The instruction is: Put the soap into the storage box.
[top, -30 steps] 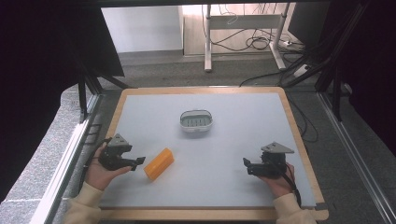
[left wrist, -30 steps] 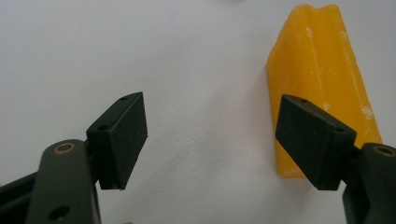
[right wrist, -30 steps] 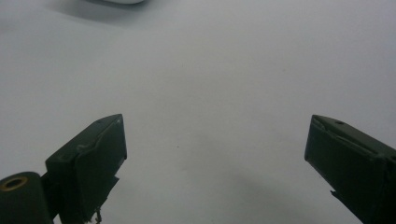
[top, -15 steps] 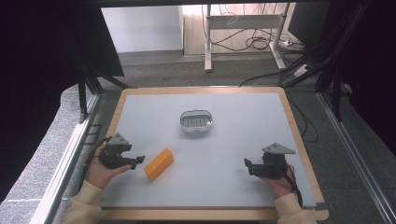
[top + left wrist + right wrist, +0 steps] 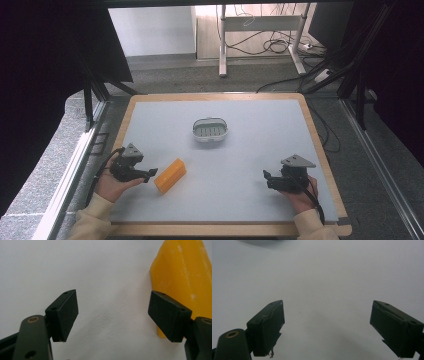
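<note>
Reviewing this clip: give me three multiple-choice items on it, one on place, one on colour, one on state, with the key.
1. The orange block lies
A. inside the soap dish
B. on the table just ahead of the left gripper
C. beside the right gripper

2. The block's colour is
A. orange
B. blue
C. green

3. The left gripper's jaws are
A. shut on the block
B. shut on nothing
C. open

Key: 1 B, the high view shows it at the left gripper's tips; 2 A, plain in the left gripper view; 3 C, jaws stand apart with bare table between.
</note>
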Demonstrator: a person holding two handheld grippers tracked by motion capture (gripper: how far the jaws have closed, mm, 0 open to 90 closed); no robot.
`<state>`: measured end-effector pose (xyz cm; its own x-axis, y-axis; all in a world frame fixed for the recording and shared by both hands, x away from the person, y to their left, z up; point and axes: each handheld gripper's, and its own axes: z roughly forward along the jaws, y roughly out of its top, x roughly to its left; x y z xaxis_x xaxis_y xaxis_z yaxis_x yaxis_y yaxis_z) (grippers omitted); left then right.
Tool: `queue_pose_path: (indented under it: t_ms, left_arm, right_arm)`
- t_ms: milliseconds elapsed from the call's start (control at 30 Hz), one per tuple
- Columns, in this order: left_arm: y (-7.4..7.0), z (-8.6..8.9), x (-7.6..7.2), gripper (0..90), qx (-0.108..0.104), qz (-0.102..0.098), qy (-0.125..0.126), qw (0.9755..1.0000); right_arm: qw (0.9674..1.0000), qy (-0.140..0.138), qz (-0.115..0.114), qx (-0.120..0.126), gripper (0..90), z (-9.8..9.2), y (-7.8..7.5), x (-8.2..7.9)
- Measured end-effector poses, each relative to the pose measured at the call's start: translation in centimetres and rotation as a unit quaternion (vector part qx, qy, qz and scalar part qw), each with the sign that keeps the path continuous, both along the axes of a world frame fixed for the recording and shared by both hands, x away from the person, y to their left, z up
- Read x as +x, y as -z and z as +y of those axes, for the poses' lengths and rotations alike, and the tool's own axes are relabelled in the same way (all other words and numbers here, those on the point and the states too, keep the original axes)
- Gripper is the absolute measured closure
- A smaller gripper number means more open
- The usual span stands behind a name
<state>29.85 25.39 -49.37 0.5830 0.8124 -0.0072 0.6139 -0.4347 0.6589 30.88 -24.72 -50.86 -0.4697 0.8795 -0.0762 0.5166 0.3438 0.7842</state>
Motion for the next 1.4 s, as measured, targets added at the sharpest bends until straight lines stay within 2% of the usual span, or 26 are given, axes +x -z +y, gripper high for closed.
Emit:
queue_pose_path:
  t_ms: [167, 233, 333, 633, 700, 767, 867, 933, 1100, 1400]
  left_arm:
    - [-0.7, 0.0, -0.2, 24.0, 0.000, -0.007, 0.006, 1.0000]
    - [-1.5, 0.1, -0.3, 23.9, -0.003, -0.016, 0.002, 0.9999]
    - [-2.2, 0.3, -0.5, 23.9, -0.010, -0.020, 0.002, 0.9998]
    - [-3.4, 0.0, -0.8, 22.9, -0.017, -0.020, 0.013, 0.9996]
    - [-3.9, -0.1, -0.9, 22.7, -0.018, -0.010, 0.023, 0.9995]
    - [-4.1, -0.2, -0.9, 22.0, -0.018, 0.003, 0.019, 0.9996]
    - [-4.3, -0.2, -0.9, 21.5, -0.015, 0.017, 0.020, 0.9995]
    - [-4.4, -0.3, -0.9, 21.5, -0.013, 0.023, 0.021, 0.9994]
    - [-4.6, -0.7, -0.8, 21.6, -0.008, 0.033, 0.027, 0.9991]
    - [-5.2, -1.6, -0.7, 21.9, 0.001, 0.039, 0.037, 0.9986]
  right_arm:
    - [1.0000, -0.002, 0.002, -0.001, 13.4, 0.1, 0.2, 0.1]
    - [1.0000, -0.003, 0.003, 0.001, 13.6, 0.3, 0.3, 0.4]
    - [0.9999, -0.009, 0.003, -0.003, 13.7, 0.6, 0.4, 0.4]
    - [1.0000, -0.001, -0.003, -0.005, 14.0, 0.0, 0.2, -0.1]
    - [0.9999, 0.005, -0.004, -0.010, 14.1, -0.1, 0.2, -0.1]
    - [0.9999, 0.006, -0.002, -0.013, 14.1, -0.2, 0.3, -0.1]
    - [1.0000, 0.007, 0.004, -0.003, 14.1, -0.2, 0.3, -0.1]
    - [1.0000, 0.004, 0.003, -0.008, 14.1, -0.1, 0.3, -0.2]
    - [0.9999, 0.004, 0.004, -0.013, 14.1, 0.0, 0.4, -0.2]
    - [0.9998, 0.009, 0.010, -0.017, 14.1, -0.4, 0.4, -0.1]
